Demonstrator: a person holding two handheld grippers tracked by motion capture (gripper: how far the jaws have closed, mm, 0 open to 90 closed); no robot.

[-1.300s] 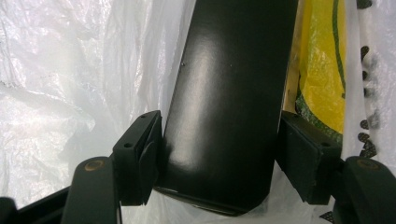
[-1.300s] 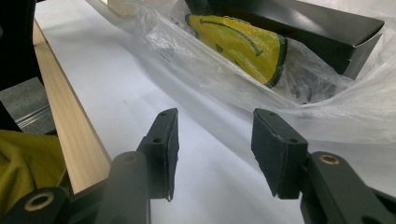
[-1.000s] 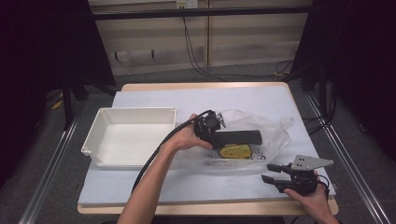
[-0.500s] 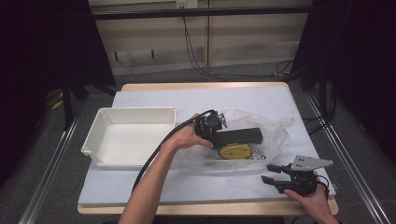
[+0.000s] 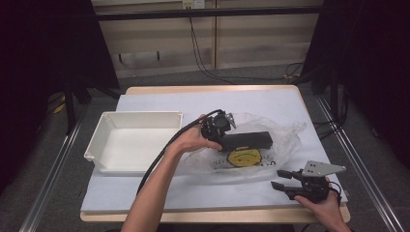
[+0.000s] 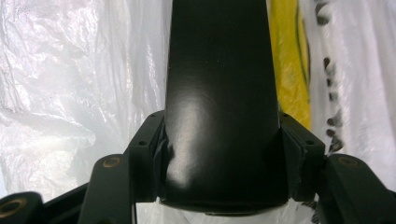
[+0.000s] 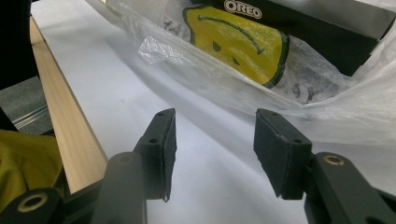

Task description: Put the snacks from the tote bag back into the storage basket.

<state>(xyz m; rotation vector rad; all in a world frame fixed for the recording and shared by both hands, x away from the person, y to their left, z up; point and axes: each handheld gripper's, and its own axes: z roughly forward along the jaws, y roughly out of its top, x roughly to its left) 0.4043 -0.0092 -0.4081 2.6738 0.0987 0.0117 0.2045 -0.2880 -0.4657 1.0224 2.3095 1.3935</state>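
Against the frame from a second back, the left gripper (image 5: 223,126) sits in nearly the same spot on the table, at the left end of the black box (image 5: 247,141). Its jaws have just been closing, with the box between them. In the left gripper view the two pads now press on both long sides of the box (image 6: 219,93), so the tool is clamped on it. The right gripper (image 5: 283,179) rests where it did before, near the table's front right corner, at about 4 o'clock from the box. Its jaws stand apart with nothing between them, bare white table cover (image 7: 210,186) showing in the gap.

The black box lies on the clear plastic bag (image 5: 285,140), right of the table's middle. Its long axis runs roughly from 9 o'clock to 3 o'clock in the high view, tipped slightly so that the free end points toward 3 o'clock, a touch higher in the picture than the held end. In the right gripper view its side carries white OREO lettering (image 7: 242,8).

A yellow smiley print (image 5: 244,156) on the bag sits just beside the box, at 6 o'clock from it. The white tray (image 5: 140,118) stands at 9 o'clock from the box, well apart, with the left hand (image 5: 193,140) between them.
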